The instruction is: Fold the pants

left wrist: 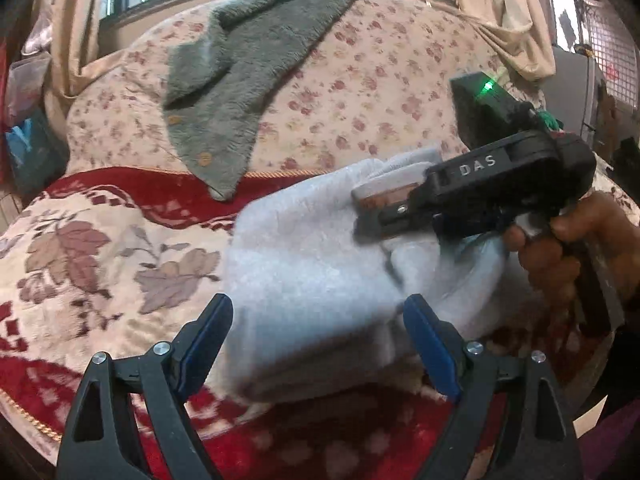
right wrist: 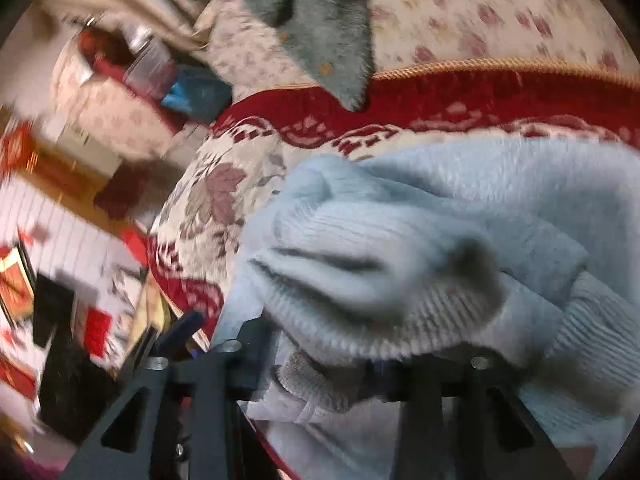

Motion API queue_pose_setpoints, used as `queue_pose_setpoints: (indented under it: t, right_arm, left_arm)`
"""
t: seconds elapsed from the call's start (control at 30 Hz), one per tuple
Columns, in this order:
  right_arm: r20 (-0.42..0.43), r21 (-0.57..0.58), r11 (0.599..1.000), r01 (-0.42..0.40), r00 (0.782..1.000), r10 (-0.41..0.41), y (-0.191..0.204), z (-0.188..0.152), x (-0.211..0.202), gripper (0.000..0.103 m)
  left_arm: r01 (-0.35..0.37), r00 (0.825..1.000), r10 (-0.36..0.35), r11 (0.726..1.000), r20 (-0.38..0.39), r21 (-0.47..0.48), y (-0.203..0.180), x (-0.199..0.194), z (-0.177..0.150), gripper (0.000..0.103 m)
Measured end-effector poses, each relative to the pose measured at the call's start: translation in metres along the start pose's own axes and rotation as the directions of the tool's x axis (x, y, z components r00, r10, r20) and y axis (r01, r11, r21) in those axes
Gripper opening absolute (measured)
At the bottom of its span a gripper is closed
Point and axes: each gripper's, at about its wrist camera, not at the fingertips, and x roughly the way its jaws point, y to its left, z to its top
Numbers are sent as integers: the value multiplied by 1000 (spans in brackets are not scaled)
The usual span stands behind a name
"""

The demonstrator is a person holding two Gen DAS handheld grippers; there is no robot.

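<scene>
The pale blue fleece pants lie partly folded on the red and cream floral blanket. My left gripper is open, its blue-padded fingers straddling the near edge of the folded pants. My right gripper comes in from the right, shut on the ribbed end of the pants and holding it over the folded pile. In the right wrist view the ribbed fabric bunches right over the fingers and hides them.
A grey fleece garment lies on the flowered sheet behind. Curtains and a window are at the back. The bed's left edge drops to a cluttered floor.
</scene>
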Motion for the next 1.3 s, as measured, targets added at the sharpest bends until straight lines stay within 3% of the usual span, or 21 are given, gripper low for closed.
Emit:
queue_pose_setpoints:
  t: [0.2,0.4,0.5,0.6,0.67,0.73,0.87,1.03,1.1,1.23,1.3]
  right_arm:
    - [82,-88,991,-98,991,106,36,-6,-58,22]
    - [159,-93,991,-96,981,110,38,-24,-106,22]
    - [191,-10,997,-74,979,74,9,-36,-116,22]
    - [164,72,997,13,986,-25,-25,-52,-109,22]
    - [143,134,990,48,987,-67,-47,-62,-97,22]
    - [136,162,986,48,988,-70,-59,-69,-95,21]
    - [130,169,985,36,990,-59,-63,-71,-91,22]
    - [110,142,989,41,992,-57,-45,-65,-100,41]
    - [136,93,991,101,984,-113,-34,-68,-114,54]
    - [187,71,973,219,955,-229,-30,-74,-143,66]
    - [205,103,959,263,938,-280,-36,-75,-152,84]
  left_arm:
    - [36,994,-30,997,101,-62,22,-33,24,87]
    - [140,982,-121,983,147,-121,14,-29,52,90]
    - [182,976,-169,979,133,-88,-8,-12,59,90]
    - [209,976,-204,976,75,-65,-32,15,61,90]
    - [175,984,-174,984,43,-14,-51,32,57,92]
    - [140,990,-140,990,-6,14,-60,47,49,92]
    - [92,995,-91,995,-34,36,-59,57,36,93]
    - [38,998,-38,999,-57,1,-48,65,27,93]
    - [40,997,-42,999,-58,-25,-43,67,26,93]
    - [37,998,-41,998,-55,-56,-40,68,26,94]
    - [24,998,-26,999,-54,-40,-43,68,24,94]
